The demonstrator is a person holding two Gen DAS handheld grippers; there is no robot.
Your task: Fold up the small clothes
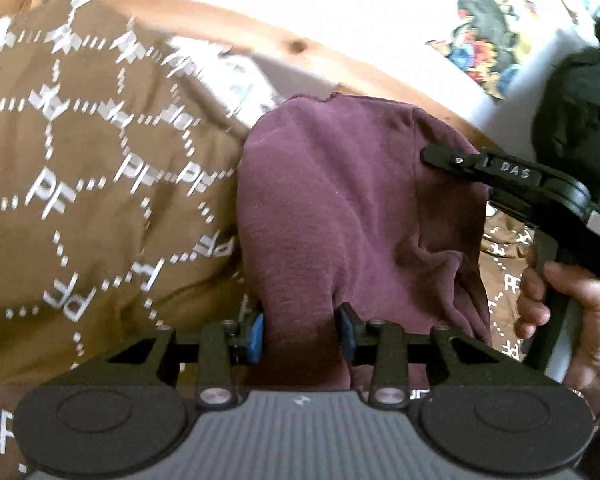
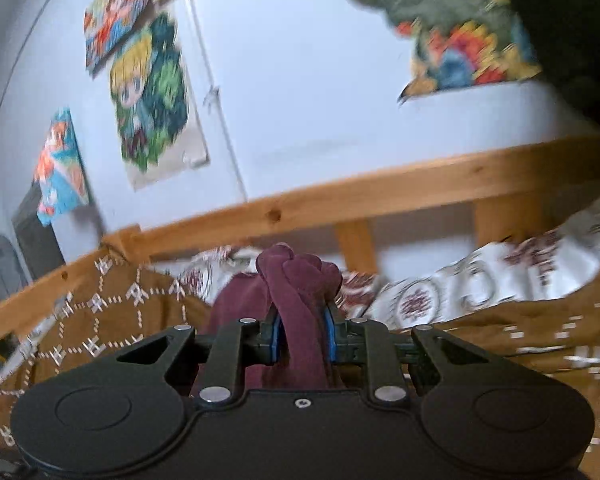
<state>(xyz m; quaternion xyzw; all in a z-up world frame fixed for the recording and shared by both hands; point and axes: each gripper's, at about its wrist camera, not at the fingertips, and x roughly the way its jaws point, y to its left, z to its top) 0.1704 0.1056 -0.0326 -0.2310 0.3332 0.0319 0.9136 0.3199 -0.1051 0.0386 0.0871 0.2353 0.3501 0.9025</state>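
A small maroon garment (image 1: 340, 200) hangs between both grippers above a brown bedcover (image 1: 80, 160) printed with white "PF" marks. My left gripper (image 1: 302, 334) is shut on its near edge, cloth bunched between the blue pads (image 1: 257, 334). My right gripper (image 2: 302, 338) is shut on another bunched part of the maroon garment (image 2: 300, 292), which sticks up past the fingertips. In the left wrist view the right gripper's black finger (image 1: 480, 166) lies against the garment's far right side, held by a hand (image 1: 572, 312).
A wooden bed rail (image 2: 380, 196) runs behind the bedcover (image 2: 120, 312). A white patterned cloth (image 2: 460, 292) lies at the back right. The white wall (image 2: 300, 80) carries colourful pictures (image 2: 152, 92). A dark sleeve (image 1: 576, 120) is at the right.
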